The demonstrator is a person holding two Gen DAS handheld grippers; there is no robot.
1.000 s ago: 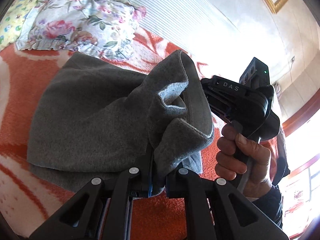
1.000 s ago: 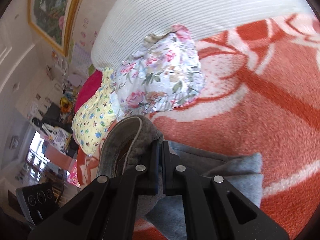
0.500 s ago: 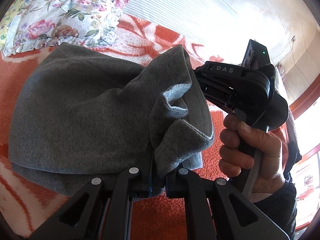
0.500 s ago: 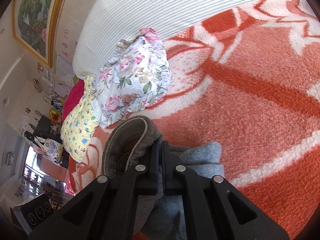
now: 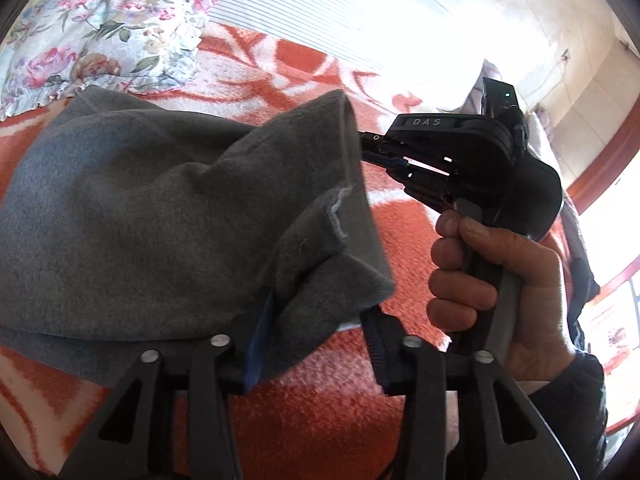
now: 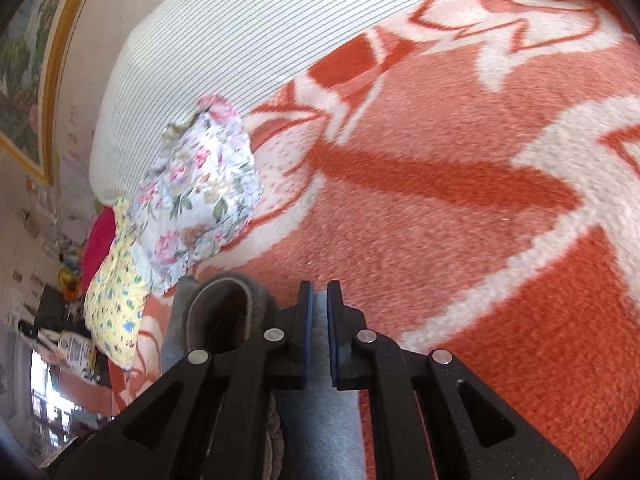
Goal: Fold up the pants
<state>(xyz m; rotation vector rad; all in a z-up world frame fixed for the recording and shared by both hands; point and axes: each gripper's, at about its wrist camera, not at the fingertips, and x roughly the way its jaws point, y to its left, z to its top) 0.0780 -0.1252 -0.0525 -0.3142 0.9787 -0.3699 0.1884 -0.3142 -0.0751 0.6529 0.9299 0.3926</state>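
Because the grey fleece pants (image 5: 132, 216) are soft, limp and light, you should judge that they will sag wherever unsupported, so take them by a thick hem or the waistband, not mid-panel. Nearest you, the left gripper (image 5: 316, 344) has its jaws spread wide, a bunched hem lying loosely between them against the left blue pad, not clamped. The right gripper (image 6: 317, 336) holds its jaws slightly parted, with pale grey cloth beneath the gap and nothing pinched; in the left view your right hand (image 5: 496, 280) wraps its handle, aiming it at the raised hem. Beyond, the pants lie piled on the orange-and-white patterned blanket (image 6: 460, 208) of the bed, near the floral frilled pillow (image 5: 100, 44).
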